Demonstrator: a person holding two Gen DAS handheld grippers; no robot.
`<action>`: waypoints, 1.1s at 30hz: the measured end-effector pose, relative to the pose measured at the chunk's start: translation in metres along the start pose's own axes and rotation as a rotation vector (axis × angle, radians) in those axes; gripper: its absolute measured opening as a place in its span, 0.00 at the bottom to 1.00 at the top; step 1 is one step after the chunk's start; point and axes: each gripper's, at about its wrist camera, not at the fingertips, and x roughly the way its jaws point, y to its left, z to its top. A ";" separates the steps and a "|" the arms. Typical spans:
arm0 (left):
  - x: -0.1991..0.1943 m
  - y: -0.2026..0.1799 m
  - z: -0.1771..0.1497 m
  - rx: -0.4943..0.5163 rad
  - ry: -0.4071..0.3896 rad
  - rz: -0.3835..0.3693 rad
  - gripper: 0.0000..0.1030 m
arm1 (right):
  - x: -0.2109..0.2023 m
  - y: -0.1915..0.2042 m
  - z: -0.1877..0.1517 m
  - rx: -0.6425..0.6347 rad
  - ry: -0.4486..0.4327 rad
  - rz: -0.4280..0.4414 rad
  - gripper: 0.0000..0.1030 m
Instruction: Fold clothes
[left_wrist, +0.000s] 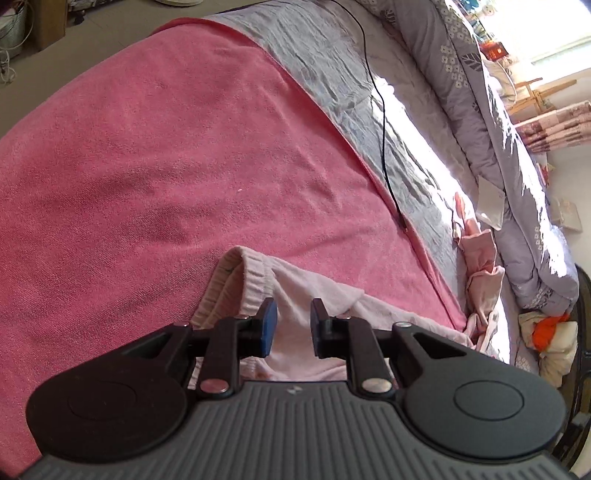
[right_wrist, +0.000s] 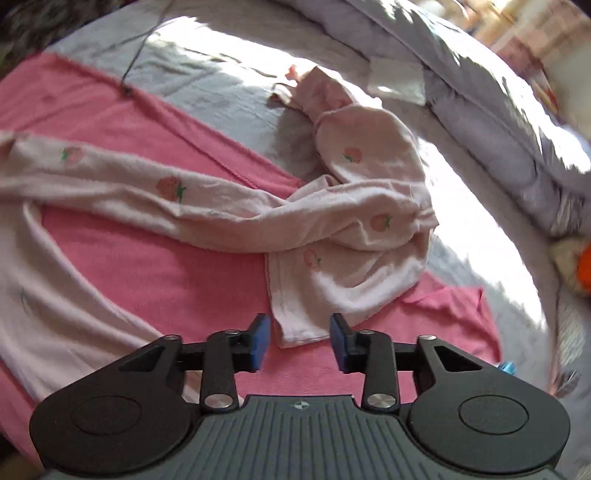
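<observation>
A pale pink garment (left_wrist: 295, 284) with a ribbed elastic band rises off the pink blanket (left_wrist: 147, 166) in the left wrist view. My left gripper (left_wrist: 293, 326) is shut on its bunched fabric, which fills the narrow gap between the blue pads. In the right wrist view a strawberry-print pink garment (right_wrist: 332, 229) lies twisted across the blanket (right_wrist: 184, 280), one long part stretching left. My right gripper (right_wrist: 299, 341) hangs open above it, one hem end lying just beyond the pads (right_wrist: 260, 339). Nothing is pinched there.
A crumpled pink heap (right_wrist: 358, 147) lies on the grey sheet (right_wrist: 221, 85); whether it is a separate piece I cannot tell. A black cable (left_wrist: 384, 147) crosses the sheet. A grey floral quilt (left_wrist: 480, 110), a white card (left_wrist: 489, 199) and an orange-and-cream bundle (left_wrist: 546, 328) line the far side.
</observation>
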 end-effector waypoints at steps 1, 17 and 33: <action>-0.001 -0.001 -0.007 0.021 0.010 -0.001 0.22 | 0.008 -0.008 0.008 0.163 -0.004 0.038 0.49; 0.021 -0.035 -0.086 0.501 0.063 0.270 0.40 | 0.126 -0.089 0.072 0.911 0.068 -0.040 0.07; 0.089 -0.062 -0.187 1.763 0.006 0.737 0.11 | 0.099 -0.111 0.028 1.002 0.048 0.054 0.07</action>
